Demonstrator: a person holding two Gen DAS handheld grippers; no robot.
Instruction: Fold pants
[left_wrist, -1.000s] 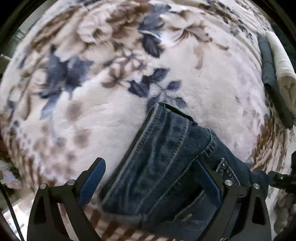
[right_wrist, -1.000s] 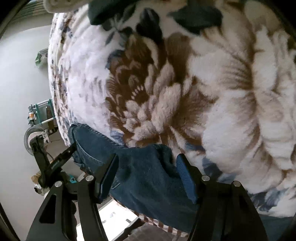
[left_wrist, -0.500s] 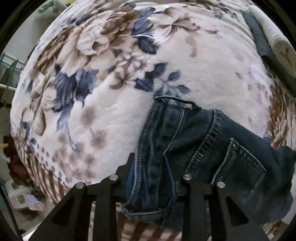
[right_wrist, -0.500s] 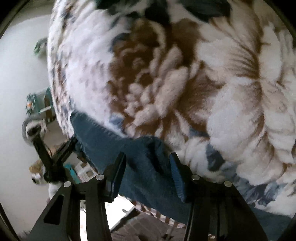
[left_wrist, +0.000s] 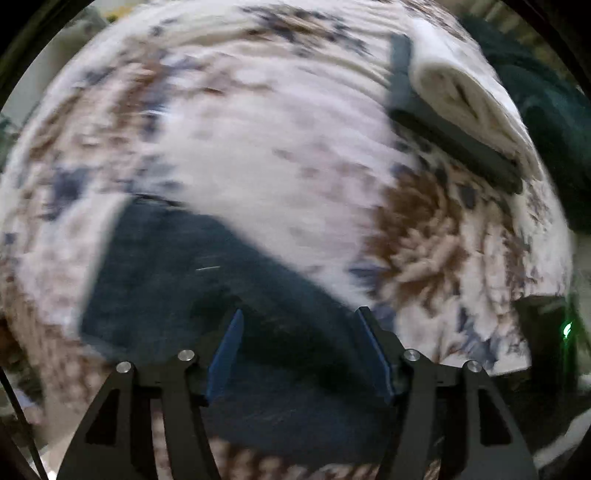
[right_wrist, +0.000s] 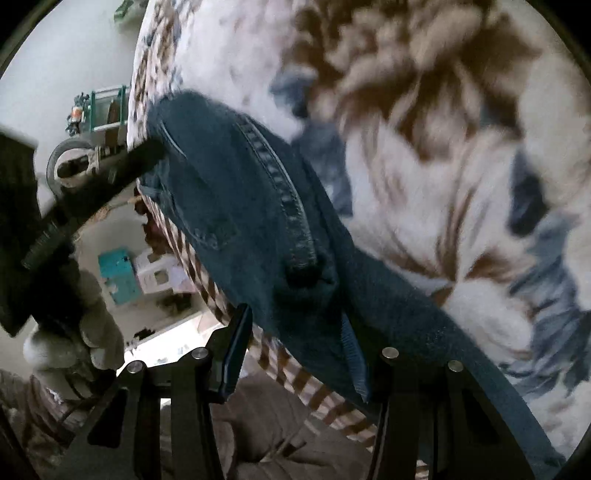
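floral blanket (left_wrist: 280, 177) under jeans (right_wrist: 229, 206). mid-fold: right tongs (right_wrist: 295, 343) clamping denim edge; left tongs (left_wrist: 299, 350) just reopened, half-wide, gripping nothing visible. next: regrip, carry over.

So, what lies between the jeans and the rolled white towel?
Only bare floral blanket lies between the jeans and the rolled white towel, in the left wrist view.

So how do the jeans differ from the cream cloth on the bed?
The jeans are dark blue; the cream cloth is pale. The jeans lie unfolded near the bed's edge; the cream cloth is folded, at the far side on a grey cloth. Both rest over the floral blanket.
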